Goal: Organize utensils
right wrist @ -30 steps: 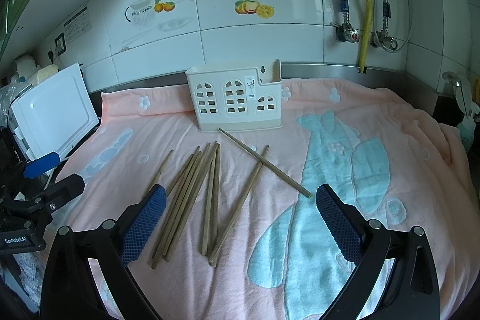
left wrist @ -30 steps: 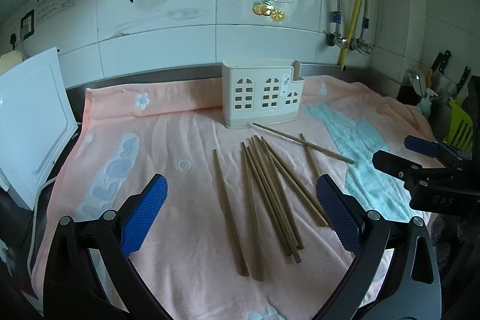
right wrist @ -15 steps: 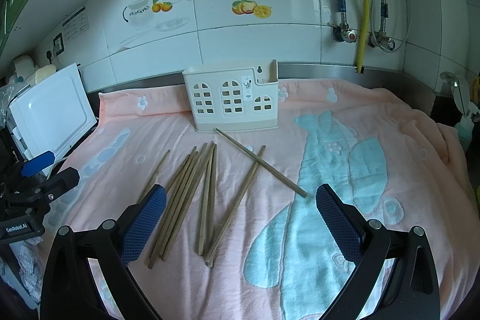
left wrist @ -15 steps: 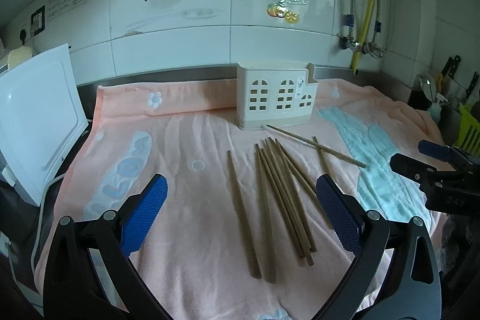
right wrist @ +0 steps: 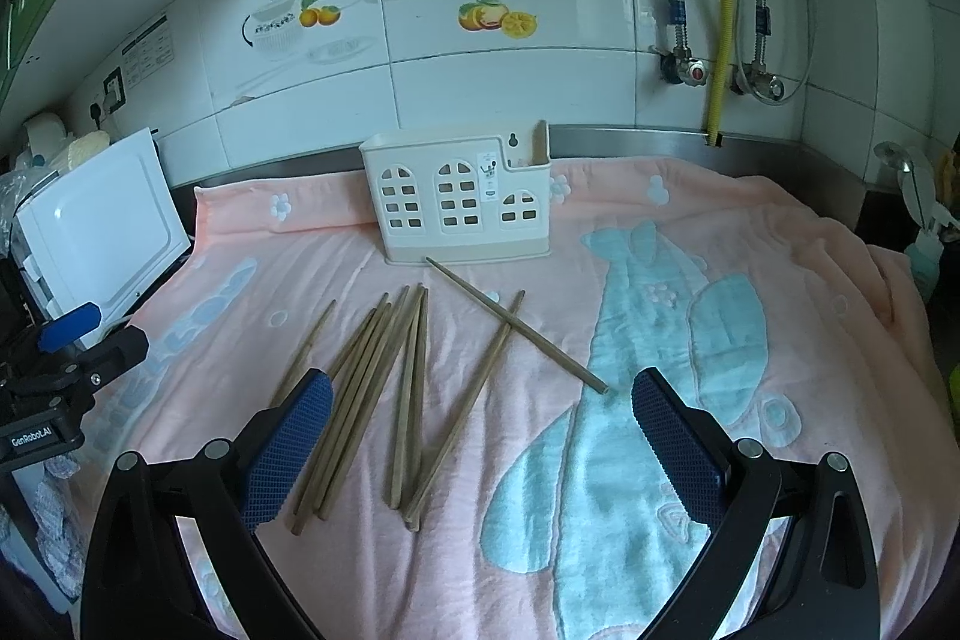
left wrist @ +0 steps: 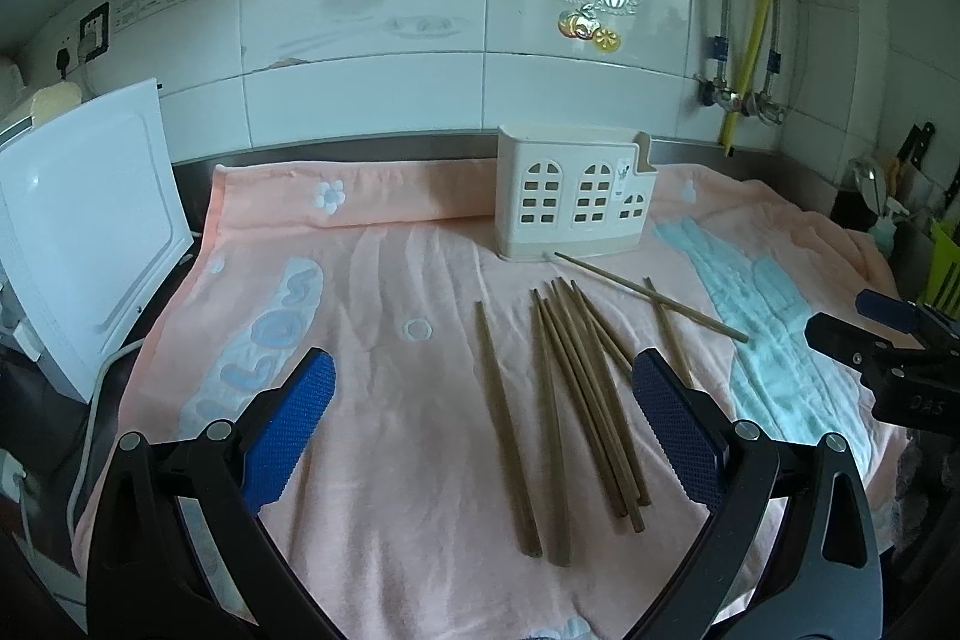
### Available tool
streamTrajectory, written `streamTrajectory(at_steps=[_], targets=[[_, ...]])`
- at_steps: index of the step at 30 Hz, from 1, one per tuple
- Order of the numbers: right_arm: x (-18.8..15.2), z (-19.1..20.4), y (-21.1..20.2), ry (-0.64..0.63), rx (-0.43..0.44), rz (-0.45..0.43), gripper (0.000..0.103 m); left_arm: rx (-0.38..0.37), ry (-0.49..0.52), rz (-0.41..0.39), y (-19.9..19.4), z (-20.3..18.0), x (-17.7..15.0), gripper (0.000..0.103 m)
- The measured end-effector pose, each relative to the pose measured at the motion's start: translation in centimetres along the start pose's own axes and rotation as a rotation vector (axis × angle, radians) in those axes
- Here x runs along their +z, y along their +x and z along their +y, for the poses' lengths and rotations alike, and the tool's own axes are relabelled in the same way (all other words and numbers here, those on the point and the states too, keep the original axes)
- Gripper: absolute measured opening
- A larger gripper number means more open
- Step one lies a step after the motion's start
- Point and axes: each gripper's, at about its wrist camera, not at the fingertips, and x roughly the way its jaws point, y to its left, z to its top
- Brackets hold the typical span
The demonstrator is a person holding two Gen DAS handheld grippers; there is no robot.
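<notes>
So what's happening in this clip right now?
A person holds a gripper in each hand above a pink towel on a kitchen counter. Both the left gripper and the right gripper are open and holding nothing. A scatter of wooden chopsticks lies loose on the towel in front of a cream holder shaped like a house, which looks empty from here. Nothing has been picked up yet.

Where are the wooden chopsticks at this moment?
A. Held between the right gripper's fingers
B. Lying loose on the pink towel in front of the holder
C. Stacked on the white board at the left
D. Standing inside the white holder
B: the chopsticks lie flat on the pink towel, in front of the white holder, and neither open gripper touches them.
</notes>
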Motion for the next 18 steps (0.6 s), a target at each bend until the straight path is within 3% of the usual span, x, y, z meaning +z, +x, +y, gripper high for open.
streamTrajectory(at_steps=[18], targets=[[0.05, 0.19, -0.05, -0.004, 0.005, -0.003, 0.097, 0.006, -0.007, -0.002, -0.09, 0.35, -0.11, 0.098]])
